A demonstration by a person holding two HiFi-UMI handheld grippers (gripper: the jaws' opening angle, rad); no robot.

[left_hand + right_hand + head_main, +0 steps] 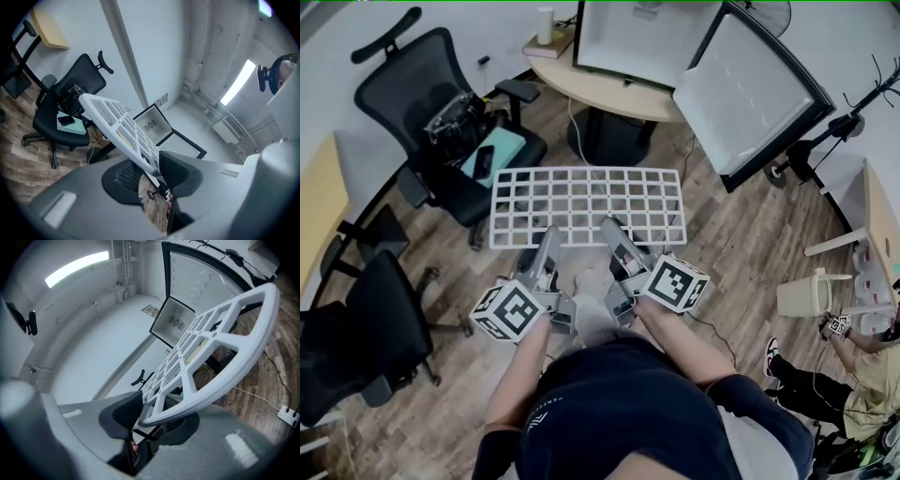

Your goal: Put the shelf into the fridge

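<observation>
Both grippers are clamped on the shelf. In the head view the left gripper (pixel 551 232) and the right gripper (pixel 611 225) each bite the near edge of the white grid shelf (pixel 586 202), side by side around its middle. We carry it flat in the air above the wooden floor (pixel 741 244), long side running left to right. The fridge (pixel 642 37) stands at the far side with its door (pixel 750 89) swung open to the right, well apart from the shelf. A black office chair (pixel 441 103) sits far left. In the left gripper view, the left gripper (pixel 150 171) has its ribbed pads pressed on the shelf (pixel 117 124) rim, and the open fridge (pixel 152 123) shows beyond the grid. In the right gripper view, the right gripper (pixel 150 420) holds the curved rim of the shelf (pixel 211 357) between its jaws, the fridge (pixel 176 322) again ahead. We judge this the carrying step — shelf lifted, not yet at the opening. Next we must bring it up to the cavity, keep both holds even so it stays level, and line its far edge up with the side rails — clear of the door.
</observation>
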